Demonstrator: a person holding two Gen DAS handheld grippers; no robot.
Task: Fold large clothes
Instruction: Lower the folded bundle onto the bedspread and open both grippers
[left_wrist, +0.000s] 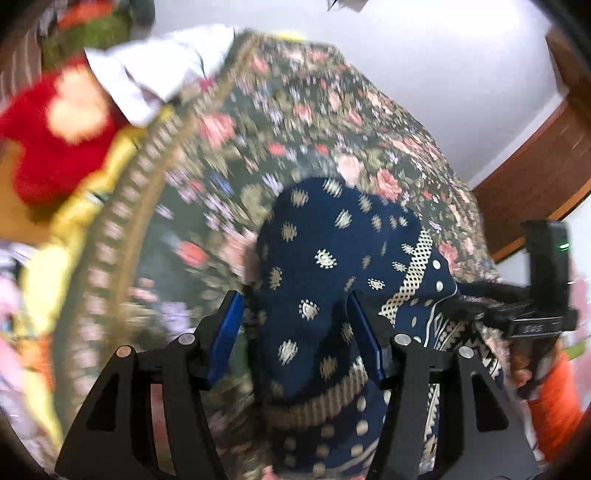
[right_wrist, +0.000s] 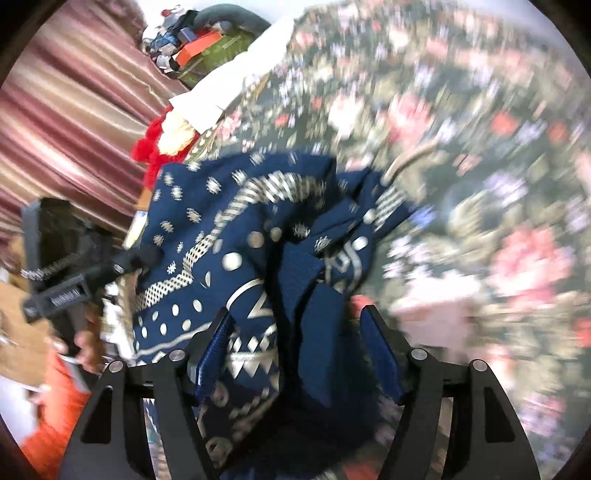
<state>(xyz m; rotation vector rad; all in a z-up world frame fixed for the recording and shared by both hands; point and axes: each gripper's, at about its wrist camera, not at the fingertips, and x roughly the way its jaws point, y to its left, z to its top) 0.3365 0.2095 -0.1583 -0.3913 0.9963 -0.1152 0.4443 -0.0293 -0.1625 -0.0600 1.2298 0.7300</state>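
Navy cloth (left_wrist: 325, 266) printed with cream dots and zigzag bands lies bunched on a floral bedspread (left_wrist: 295, 122). Left gripper (left_wrist: 295, 317) and right gripper (right_wrist: 295, 332) both straddle its folds, blue-padded jaws half spread; grip unclear.

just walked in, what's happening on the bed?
A person with a handheld gripper in each hand is working a navy patterned garment over a floral bedspread. The cloth runs bunched between the fingers of both the left gripper and the right gripper. Whether the pads are pinching it is hard to tell through the blur. The garment is crumpled, not yet folded.
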